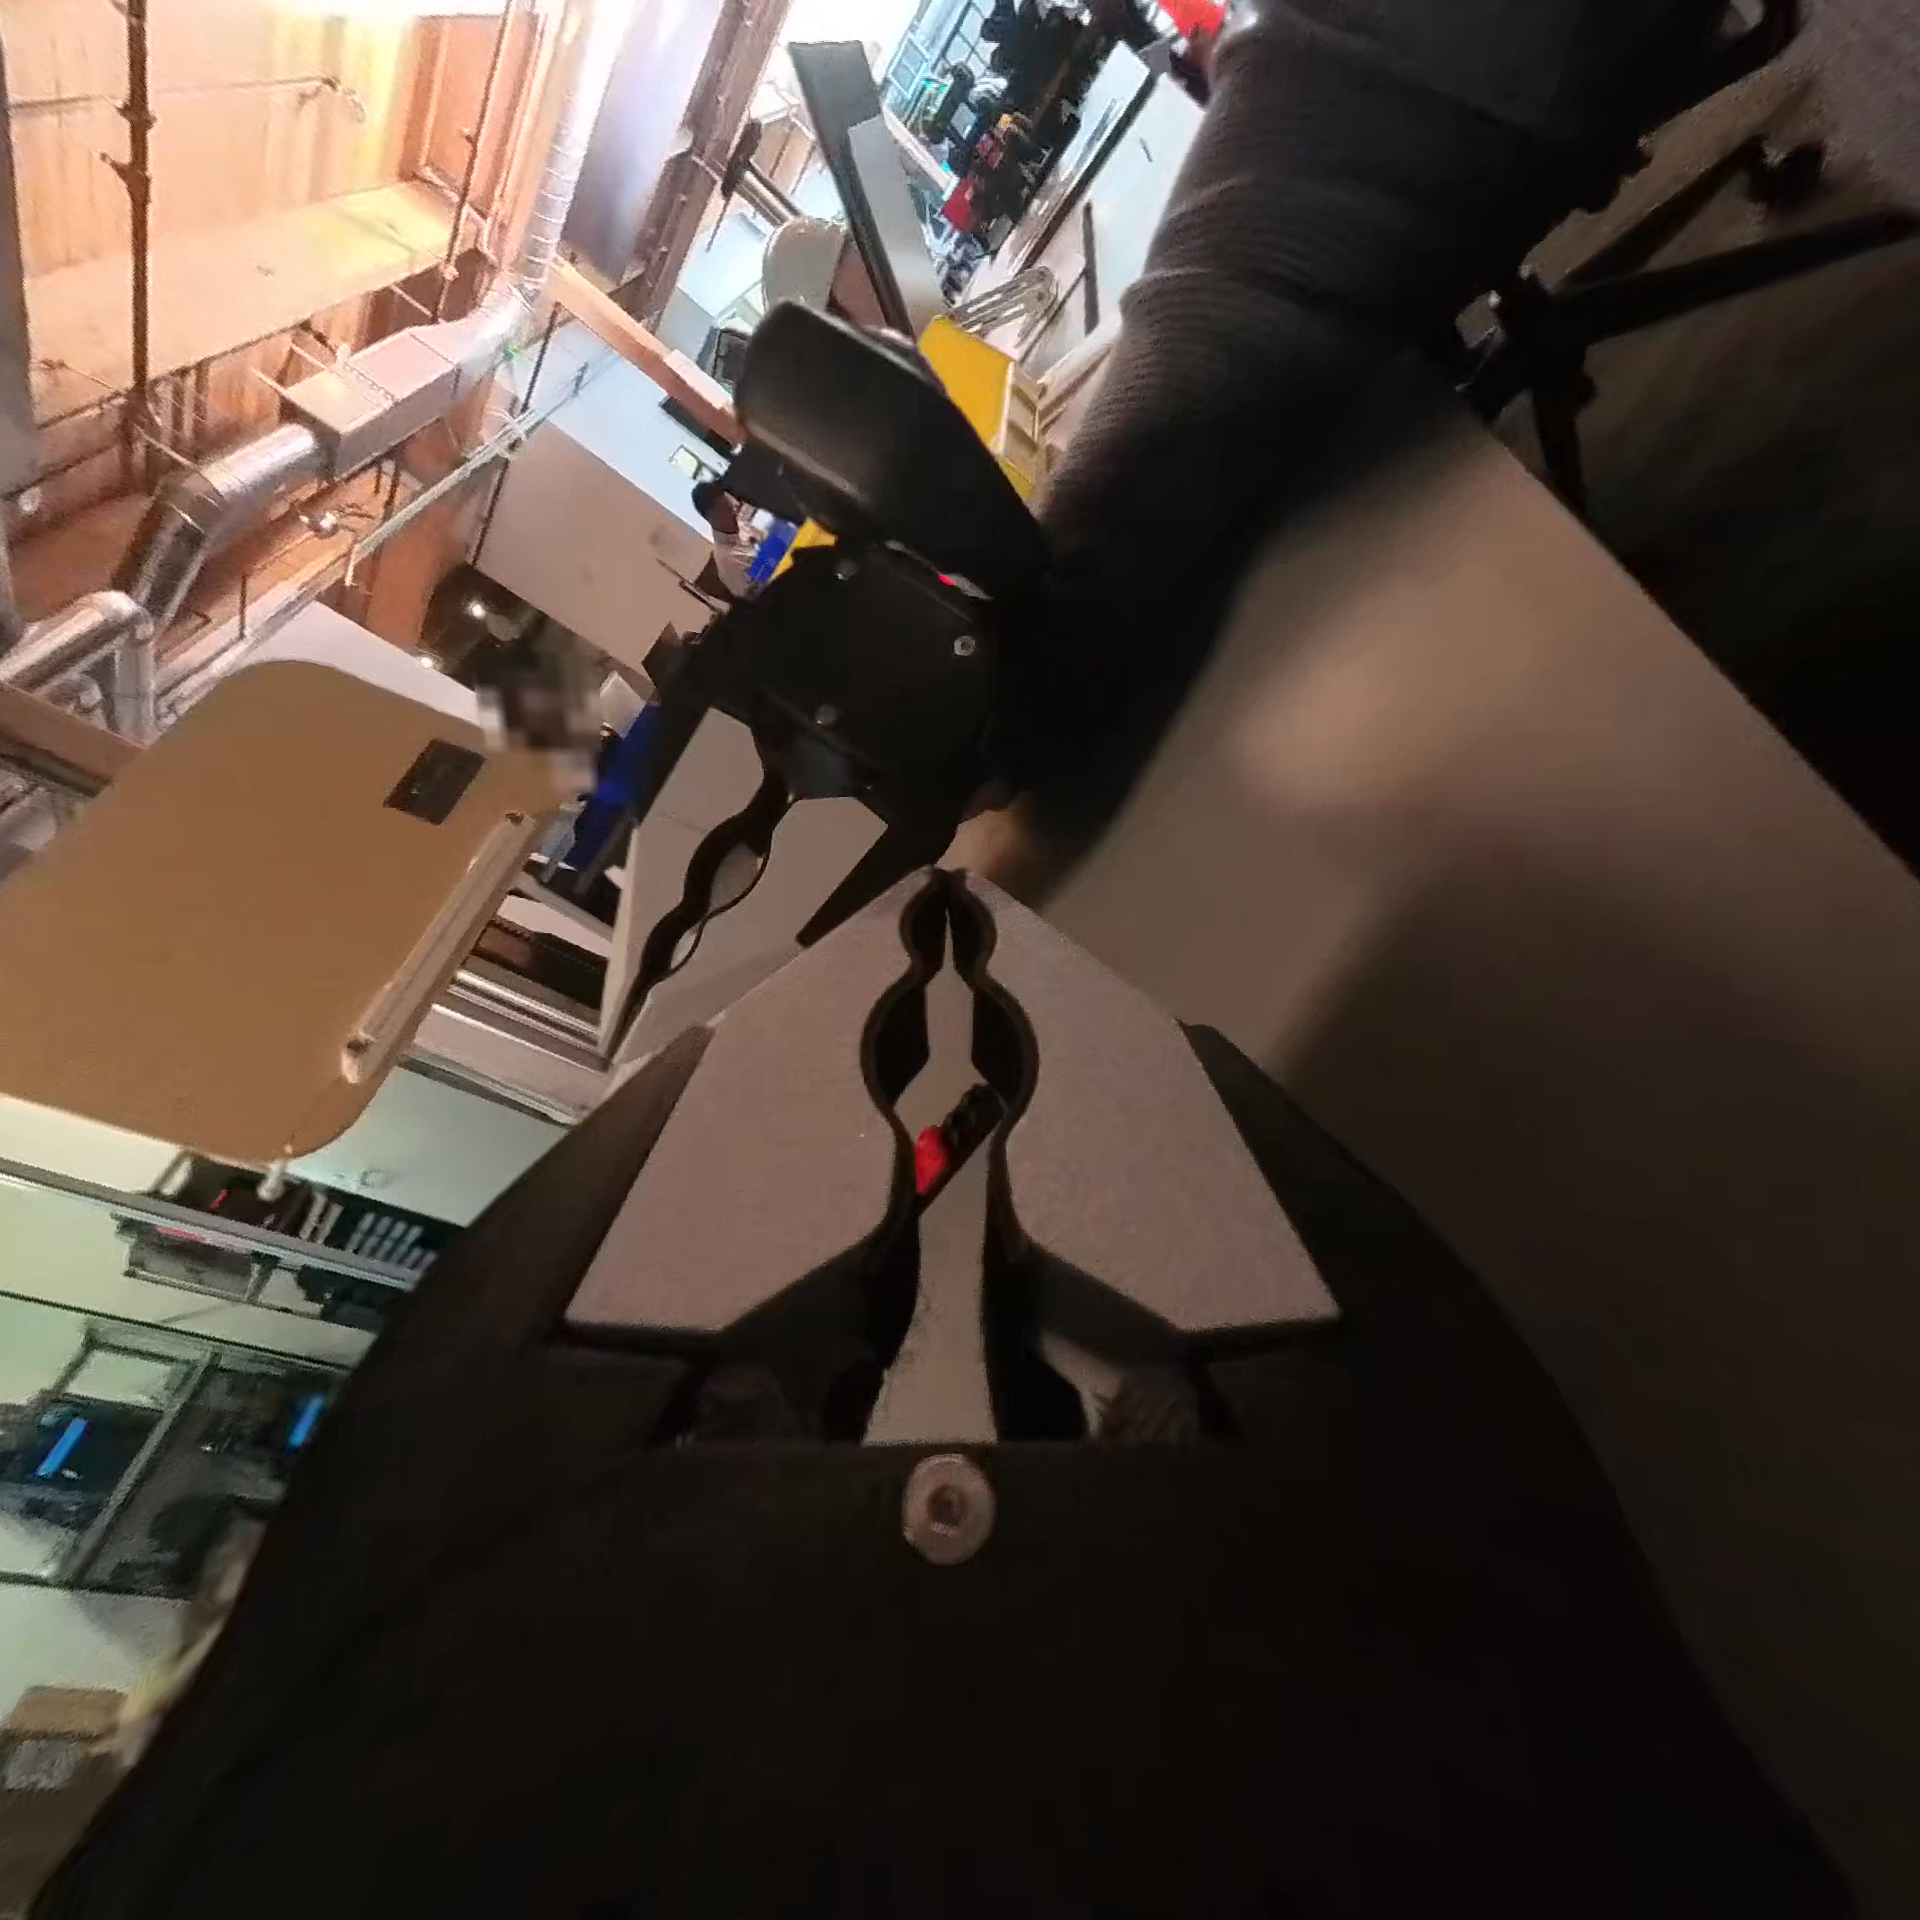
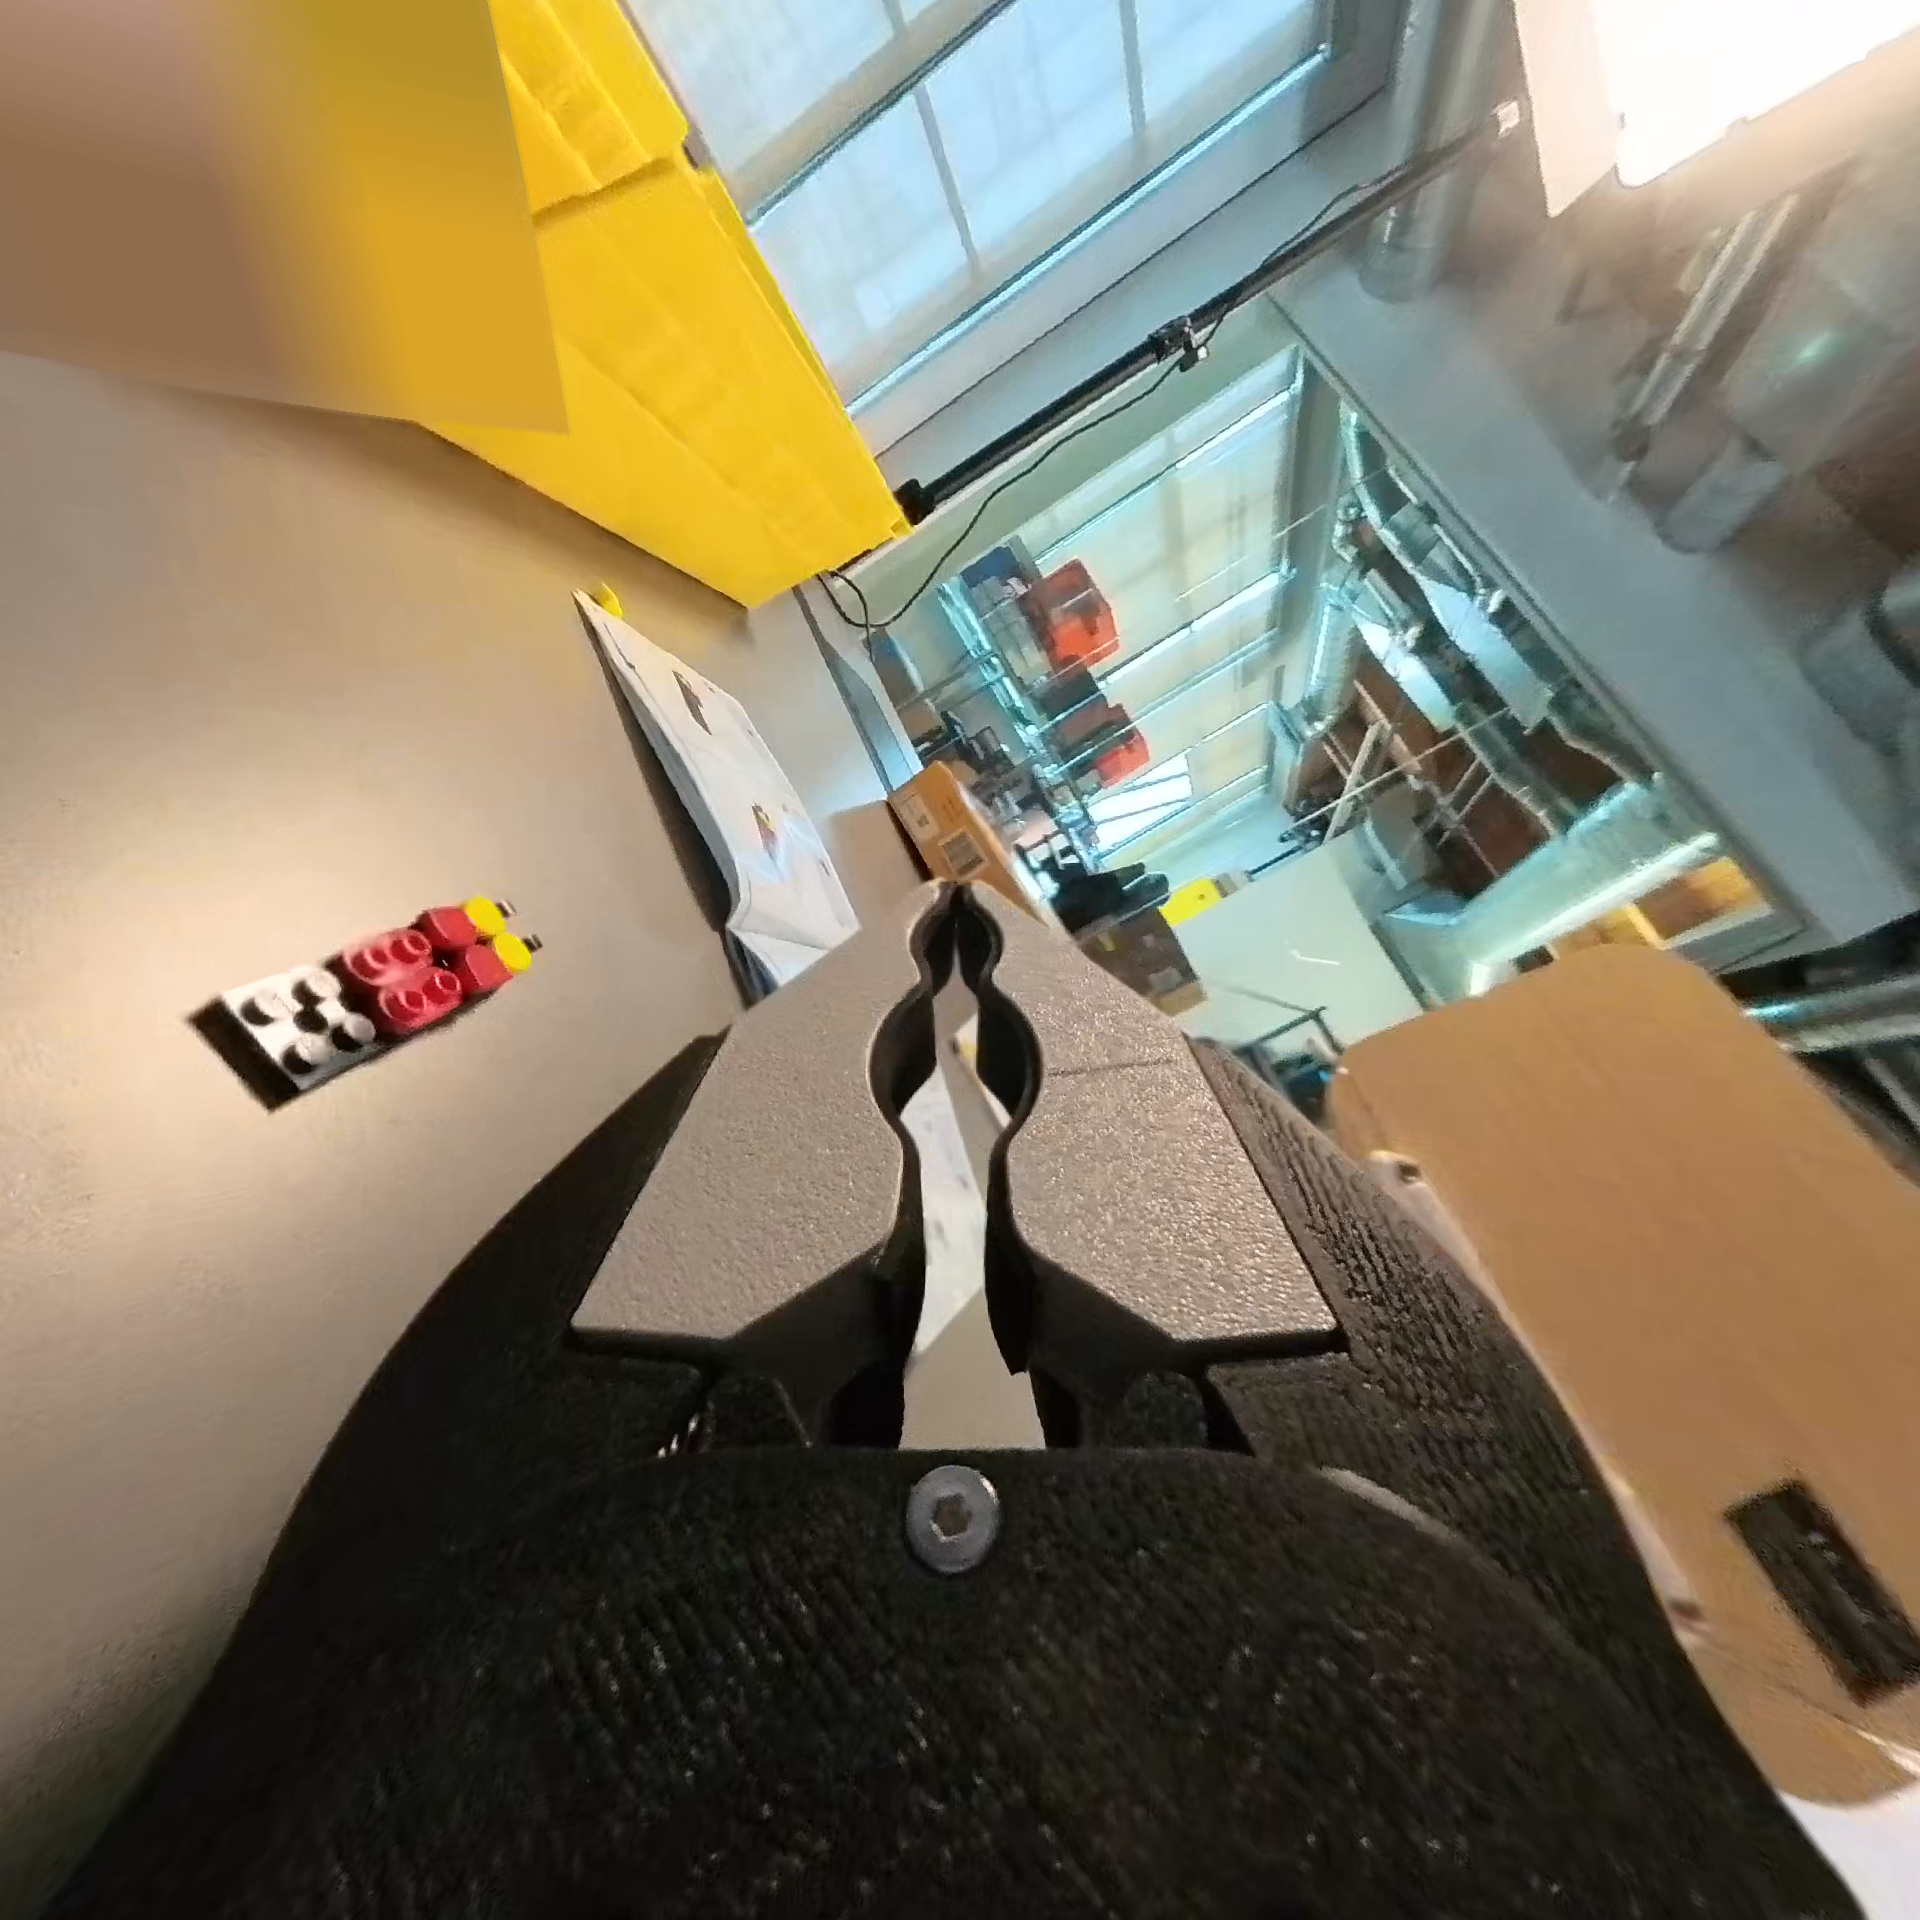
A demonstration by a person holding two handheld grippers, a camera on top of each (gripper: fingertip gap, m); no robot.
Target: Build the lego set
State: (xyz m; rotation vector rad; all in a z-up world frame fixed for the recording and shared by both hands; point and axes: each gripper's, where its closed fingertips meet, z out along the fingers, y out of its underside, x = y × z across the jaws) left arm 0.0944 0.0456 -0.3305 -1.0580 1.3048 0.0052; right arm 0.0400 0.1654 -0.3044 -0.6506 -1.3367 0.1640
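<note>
**A:** What carries everything?

**B:** A wide beige table (image 2: 208, 623). At its far side stands a big yellow plastic bin (image 2: 686, 395). A tan cardboard box (image 2: 1621, 1309) sits close on the right of the right wrist view.

**A:** And the tools?

**B:** The left gripper (image 1: 943, 883), black with grey finger plates, is held above the table with its fingertips pressed together. The right gripper (image 2: 951, 896), built the same way, also has its tips touching, and nothing shows between them. A person's dark knitted sleeve (image 1: 1247, 312) reaches in behind it in the left wrist view.

**A:** Any paper?

**B:** A white printed instruction booklet (image 2: 727, 800) lies flat on the table, just ahead of the right gripper and near the bin.

**A:** Where is the model?

**B:** The lego build (image 2: 364, 987), a dark studded plate with red bricks and two yellow round pieces at one end, rests on the table to the left of the right gripper, well apart from it.

**A:** Anything smaller?

**B:** A tiny red-and-black piece (image 1: 940, 1143) shows in the gap between the left fingers. One cannot tell whether it is pinched there or lies beyond them.
</note>
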